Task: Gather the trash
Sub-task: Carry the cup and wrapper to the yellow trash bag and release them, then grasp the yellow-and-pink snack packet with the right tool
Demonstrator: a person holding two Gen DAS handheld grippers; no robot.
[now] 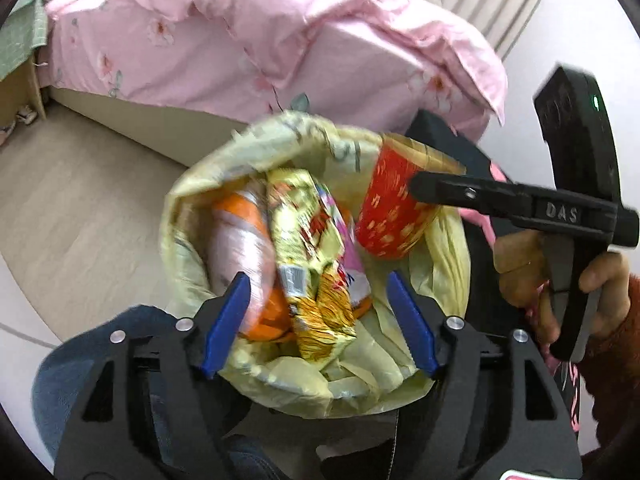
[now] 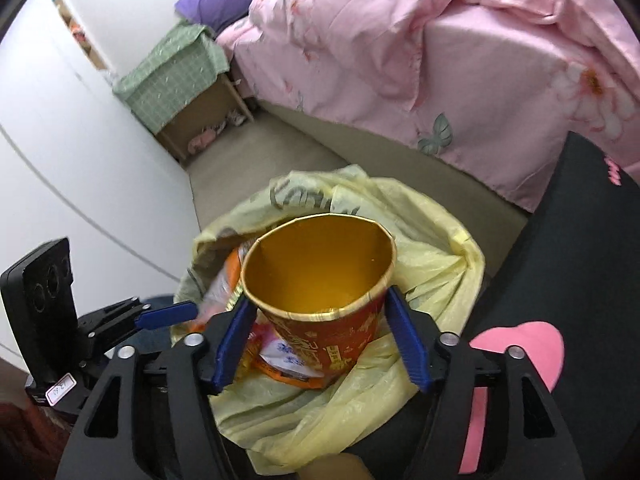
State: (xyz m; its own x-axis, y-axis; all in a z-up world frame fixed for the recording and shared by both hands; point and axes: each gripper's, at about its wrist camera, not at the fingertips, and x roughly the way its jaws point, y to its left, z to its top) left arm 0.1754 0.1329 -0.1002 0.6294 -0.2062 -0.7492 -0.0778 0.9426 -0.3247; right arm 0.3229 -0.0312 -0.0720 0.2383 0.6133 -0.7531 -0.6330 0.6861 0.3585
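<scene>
A yellow plastic trash bag (image 1: 440,264) (image 2: 440,280) stands open below both grippers. In the left wrist view my left gripper (image 1: 320,320) is open. A blurred orange bottle (image 1: 248,248) and a yellow snack wrapper (image 1: 316,272) lie loose between its blue pads, inside the bag's mouth. In the right wrist view a red paper cup (image 2: 320,336) with a gold inside stands upright between the blue pads of my right gripper (image 2: 322,340). The jaws stand wider than the cup's body. From the left wrist view, the right gripper (image 1: 420,190) reaches over the red cup (image 1: 392,216).
A bed with a pink flowered quilt (image 2: 440,60) runs behind the bag. A black seat (image 2: 560,260) with a pink heart is on the right. A small cabinet under green cloth (image 2: 176,68) stands by the white wall. A hand (image 1: 520,268) holds the right gripper.
</scene>
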